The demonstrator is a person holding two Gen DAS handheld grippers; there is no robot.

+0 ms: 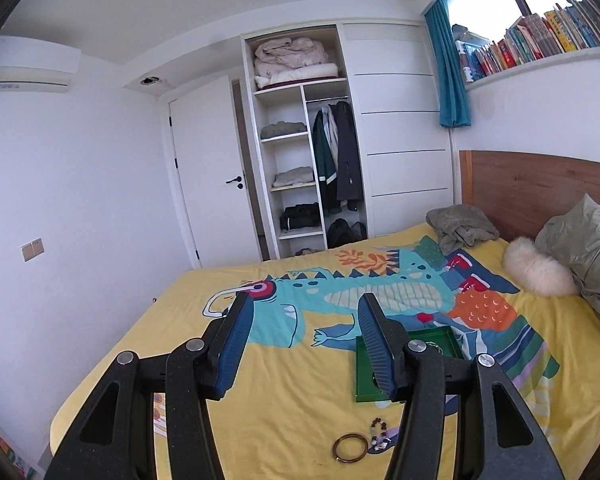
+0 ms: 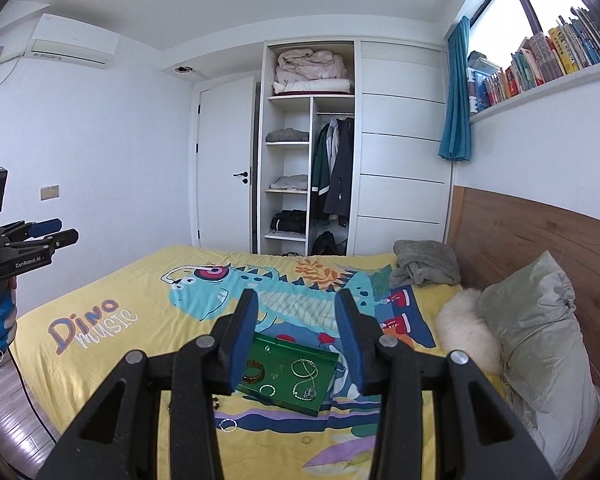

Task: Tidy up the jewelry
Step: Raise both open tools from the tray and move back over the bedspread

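While both grippers, left gripper (image 1: 306,318) and right gripper (image 2: 296,316), hover parted and empty, the green tray (image 2: 326,390) collects rings; a brown bangle (image 1: 349,447) waits outside on the bed (image 1: 300,408).

The bed sheet (image 2: 112,360) is soft matt cloth, the headboard (image 2: 520,232) grained wood, and the tray (image 2: 324,384) glossy green, probably plastic. Gripper fingers (image 2: 244,336) carry ribbed blue rubbery pads on matt black arms; the bangle (image 1: 350,447) looks polished.
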